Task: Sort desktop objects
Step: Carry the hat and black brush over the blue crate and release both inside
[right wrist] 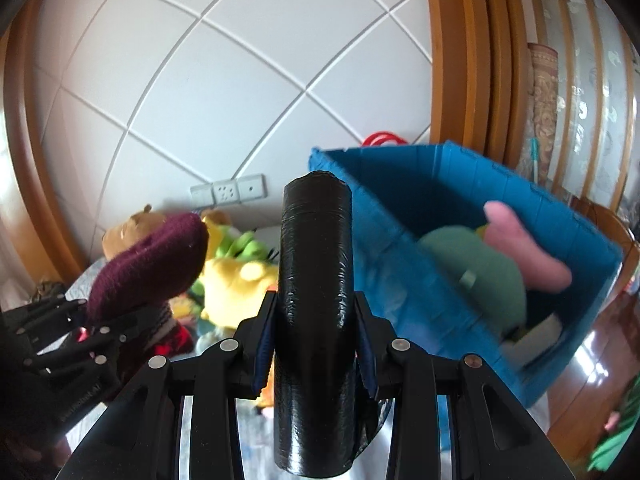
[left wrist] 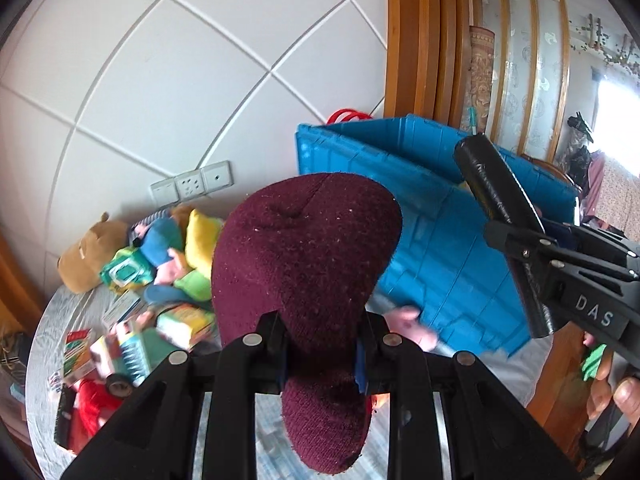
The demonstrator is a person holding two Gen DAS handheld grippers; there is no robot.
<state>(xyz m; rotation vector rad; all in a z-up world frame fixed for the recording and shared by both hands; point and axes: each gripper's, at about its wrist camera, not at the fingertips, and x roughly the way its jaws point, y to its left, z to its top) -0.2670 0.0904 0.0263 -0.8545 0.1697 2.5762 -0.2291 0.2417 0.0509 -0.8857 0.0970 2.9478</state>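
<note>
At the far left of the surface (left wrist: 48,320) lies a heap of soft toys (left wrist: 160,248) and small boxes (left wrist: 132,340), under a white tiled wall. The left claw (left wrist: 320,356) is clamped tight on a maroon knit hat (left wrist: 304,256), held up above the clutter. Right of it, the right claw (right wrist: 314,344) is closed around a black roll (right wrist: 316,280) that stands upright between its pads. Furthest right sits a blue bin (right wrist: 432,280), tilted, with a green cap (right wrist: 480,276) and a pink toy (right wrist: 520,248) inside.
</note>
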